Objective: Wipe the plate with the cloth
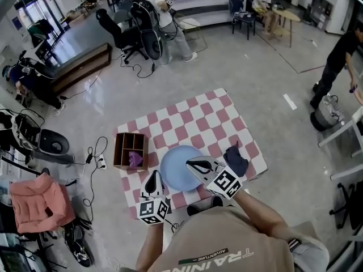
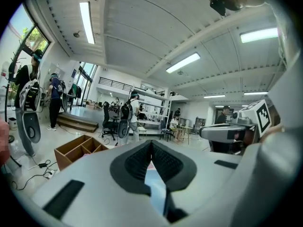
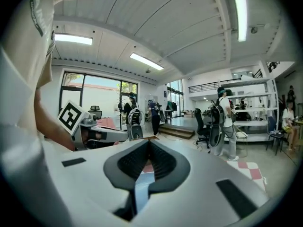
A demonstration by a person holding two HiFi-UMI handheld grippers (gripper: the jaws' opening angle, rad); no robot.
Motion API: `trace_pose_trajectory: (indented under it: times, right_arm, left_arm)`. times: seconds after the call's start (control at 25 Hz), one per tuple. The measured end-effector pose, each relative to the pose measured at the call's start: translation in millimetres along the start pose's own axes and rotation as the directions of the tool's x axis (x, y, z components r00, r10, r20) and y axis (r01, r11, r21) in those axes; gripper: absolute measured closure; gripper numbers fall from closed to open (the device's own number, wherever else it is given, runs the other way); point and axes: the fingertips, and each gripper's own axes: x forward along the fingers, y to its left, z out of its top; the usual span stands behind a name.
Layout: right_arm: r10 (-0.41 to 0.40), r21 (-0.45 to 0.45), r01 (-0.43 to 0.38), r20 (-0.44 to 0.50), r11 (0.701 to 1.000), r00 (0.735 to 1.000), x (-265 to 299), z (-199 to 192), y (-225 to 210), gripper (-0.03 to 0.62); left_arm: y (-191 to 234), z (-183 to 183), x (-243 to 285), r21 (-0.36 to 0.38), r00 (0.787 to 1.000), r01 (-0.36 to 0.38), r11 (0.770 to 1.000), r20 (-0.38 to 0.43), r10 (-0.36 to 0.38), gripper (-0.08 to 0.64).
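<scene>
Two hand-held grippers sit nearest the head cam, just above the person's beige T-shirt (image 1: 227, 248).

L gripper (image 1: 153, 175): points away from the body, tips just beside the lower-left rim of the plate. Its own view shows the ribbed pads meeting at the tip w/ nothing between them. Blue plate surface shows through the slot below the pads.

R gripper (image 1: 193, 164): lies over the plate's right half, pointing toward the picture's left. Its own view shows the jaws closed pad-to-pad and empty.

Light-blue plate (image 1: 173, 169): round, sits on the near-centre part of the pink/white checked mat (image 1: 193, 120). The mat lies flat on the grey floor.

Dark navy cloth (image 1: 237, 158): bunched on the mat just right of the plate, beside the R gripper's body. Neither gripper holds it. Contact w/ the plate rim: cannot tell.

Wooden divider box (image 1: 120, 146): at the mat's left edge, just left of the plate. A purple item (image 1: 135, 160) lies in the compartment nearest the plate.

White power strip (image 1: 101, 162): on the floor w/ cables, left of the box. Pink fabric (image 1: 39, 200) at far left.

Farther back: black office chairs (image 1: 122, 33) and a standing person in a white top (image 1: 161, 10). A person in black (image 1: 340, 52) is at the right edge.
</scene>
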Motion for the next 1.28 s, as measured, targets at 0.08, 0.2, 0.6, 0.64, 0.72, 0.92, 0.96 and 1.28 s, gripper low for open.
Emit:
trace_pose_trajectory:
  times: [0.08,0.2,0.6,0.64,0.72,0.92,0.96,1.28]
  right_arm:
    - [0.03,-0.024,-0.03,0.0,0.999,1.0,7.2,9.2,6.3,0.574]
    - [0.047,-0.041,-0.047,0.007,0.998,0.999,16.3,18.9,9.4,0.575]
    - [0.046,-0.019,-0.046,0.003,0.999,0.999,24.9,17.4,11.0,0.575]
    - [0.045,-0.019,-0.045,0.001,0.999,0.999,25.1,15.9,10.5,0.575]
    - [0.043,-0.011,-0.043,-0.007,0.999,0.999,25.1,12.0,9.9,0.575]
    - [0.049,-0.02,-0.049,-0.024,0.999,0.999,25.0,7.2,11.5,0.575]
    - [0.049,-0.021,-0.049,-0.027,0.999,0.998,24.6,5.6,12.1,0.575]
    - [0.037,-0.029,-0.039,-0.039,0.999,0.999,18.4,1.7,11.2,0.575]
  left_arm:
    - [-3.8,8.7,-0.4,0.008,1.0,0.01,1.0,0.021,-0.011,0.545]
    - [-9.3,13.4,1.1,0.028,0.999,0.02,0.999,0.036,-0.021,0.545]
    - [-22.1,10.6,-1.1,0.053,0.998,0.056,0.997,0.034,-0.058,0.545]
    - [-23.5,10.2,-0.9,0.052,0.998,0.06,0.997,0.032,-0.062,0.545]
    - [-28.1,9.5,-1.3,0.055,0.997,0.07,0.996,0.03,-0.072,0.545]
    - [-35.2,9.6,-1.3,0.064,0.995,0.086,0.994,0.042,-0.088,0.545]
    - [-35.7,7.2,-2.1,0.062,0.995,0.086,0.994,0.039,-0.089,0.545]
    - [-39.1,-1.3,-5.7,0.066,0.995,0.1,0.993,0.018,-0.102,0.545]
